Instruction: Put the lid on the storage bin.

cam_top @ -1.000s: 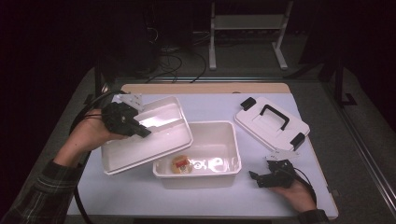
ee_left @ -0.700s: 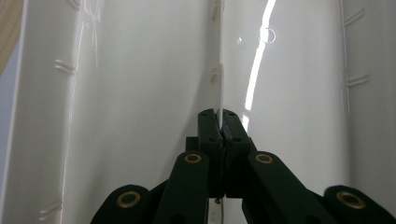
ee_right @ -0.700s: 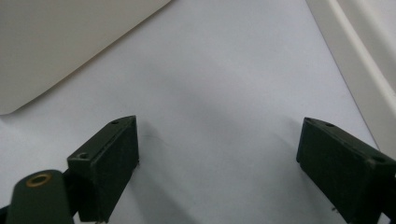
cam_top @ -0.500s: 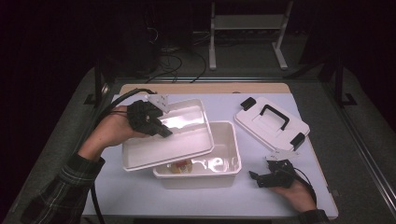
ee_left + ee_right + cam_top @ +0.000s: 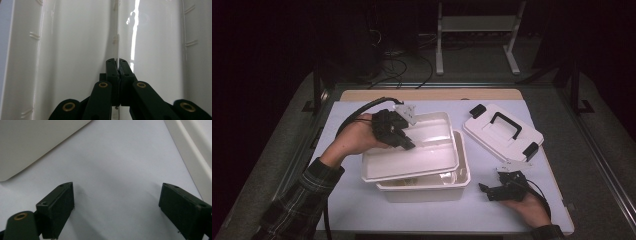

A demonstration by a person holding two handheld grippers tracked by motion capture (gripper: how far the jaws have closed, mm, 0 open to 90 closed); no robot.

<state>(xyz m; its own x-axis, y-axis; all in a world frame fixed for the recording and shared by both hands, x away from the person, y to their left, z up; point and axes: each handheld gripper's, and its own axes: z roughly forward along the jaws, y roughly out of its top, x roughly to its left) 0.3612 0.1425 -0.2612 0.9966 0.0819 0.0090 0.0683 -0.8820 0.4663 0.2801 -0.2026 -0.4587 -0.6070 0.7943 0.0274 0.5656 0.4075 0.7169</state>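
**Tray over the bin, not yet seated**

The left gripper point(image 5: 398, 134) has its jaws clamped on a thin upright rib of the white tray point(image 5: 412, 150); in the left gripper view the two black pads meet on that rib point(image 5: 116, 50) with glossy tray floor on both sides. The tray hangs tilted above the bin point(image 5: 432, 186), covering most of its opening, with its near-left corner jutting past the bin's wall and its far edge lying close to the bin's right rim. Whether it touches the rim anywhere I cannot tell.

The right gripper point(image 5: 492, 191) rests low on the bench point(image 5: 362, 210) just beside the bin's right end, jaws wide apart and holding nothing; the right gripper view shows bare bench sheet between the pads point(image 5: 58, 207).

The lid point(image 5: 503, 131), with black handle and clips, lies well apart on the far right of the bench.

By my reading, the tray is lifted and brought over the bin. Left to do: square it up, lower it into the bin, let go, then fetch and close the lid.
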